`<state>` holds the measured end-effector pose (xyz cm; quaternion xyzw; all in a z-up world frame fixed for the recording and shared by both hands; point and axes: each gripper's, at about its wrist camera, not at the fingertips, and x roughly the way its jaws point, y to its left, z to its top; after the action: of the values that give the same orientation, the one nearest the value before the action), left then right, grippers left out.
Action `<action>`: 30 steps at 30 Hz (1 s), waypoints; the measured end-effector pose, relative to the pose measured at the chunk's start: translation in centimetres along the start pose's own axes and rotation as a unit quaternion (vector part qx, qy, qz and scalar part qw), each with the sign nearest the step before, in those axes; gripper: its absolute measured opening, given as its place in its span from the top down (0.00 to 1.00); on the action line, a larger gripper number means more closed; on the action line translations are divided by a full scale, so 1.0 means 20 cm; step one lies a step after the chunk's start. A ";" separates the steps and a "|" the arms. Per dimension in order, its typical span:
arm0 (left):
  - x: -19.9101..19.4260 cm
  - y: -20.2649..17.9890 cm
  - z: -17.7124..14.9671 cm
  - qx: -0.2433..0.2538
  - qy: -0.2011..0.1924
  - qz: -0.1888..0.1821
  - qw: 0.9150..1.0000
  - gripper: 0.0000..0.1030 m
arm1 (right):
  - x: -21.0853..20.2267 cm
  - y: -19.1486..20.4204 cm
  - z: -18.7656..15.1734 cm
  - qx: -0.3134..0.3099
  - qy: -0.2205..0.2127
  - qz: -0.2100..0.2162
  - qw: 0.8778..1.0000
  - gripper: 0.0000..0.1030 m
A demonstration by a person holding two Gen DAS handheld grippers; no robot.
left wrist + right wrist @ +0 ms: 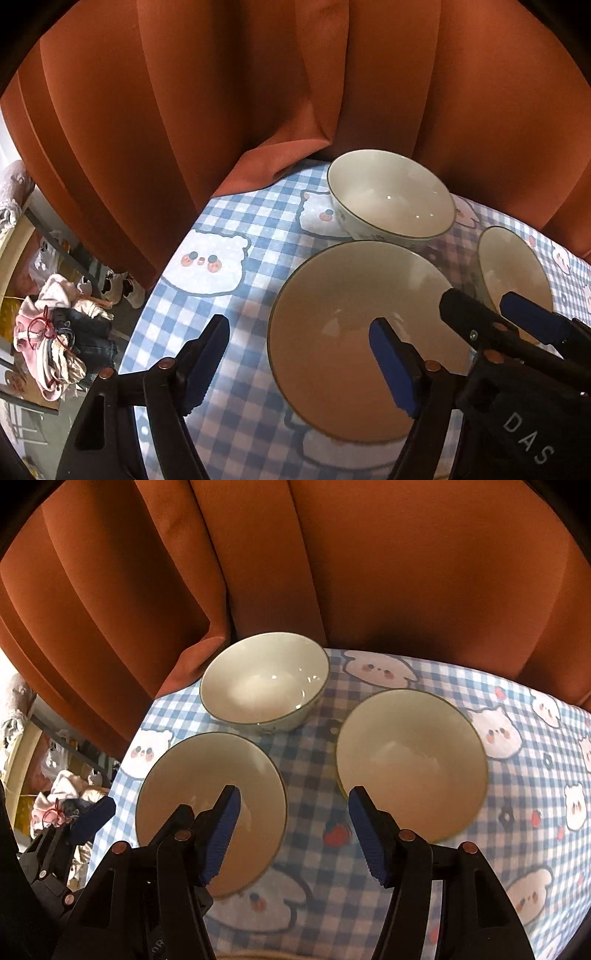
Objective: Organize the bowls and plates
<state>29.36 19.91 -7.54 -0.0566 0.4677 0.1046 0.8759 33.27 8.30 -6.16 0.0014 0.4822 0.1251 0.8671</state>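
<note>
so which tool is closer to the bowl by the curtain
Hard to say; neither is close. The left tool sits over the near-left dish, the right tool between the two near dishes, both well short of the bowl.

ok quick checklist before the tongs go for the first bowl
1. Left tongs open and holding nothing: ok.
2. Right tongs open and holding nothing: ok.
3. All three dishes upright on the blue checked tablecloth: ok.
4. Far white ceramic bowl with dark rim looks empty: ok.
5. Near-left shallow white bowl and right white bowl apart, not touching: ok.
6. Far bowl free of the orange curtain behind it: cannot tell.
</note>
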 end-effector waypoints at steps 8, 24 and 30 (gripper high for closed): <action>0.10 0.01 0.01 -0.002 0.013 -0.003 1.000 0.42 | 0.11 0.06 0.02 -0.017 0.008 0.005 1.000 0.54; 0.11 -0.03 0.01 0.012 0.024 0.005 1.000 0.65 | 0.15 0.08 0.03 -0.024 0.020 -0.008 0.999 0.79; 0.00 -0.05 0.00 0.019 0.015 0.003 1.000 0.65 | 0.06 0.07 0.02 -0.024 0.011 -0.004 1.000 0.79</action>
<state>29.55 19.01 -7.55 -0.0400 0.4828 0.0974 0.8694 33.86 9.97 -6.79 -0.0228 0.4881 0.1337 0.8622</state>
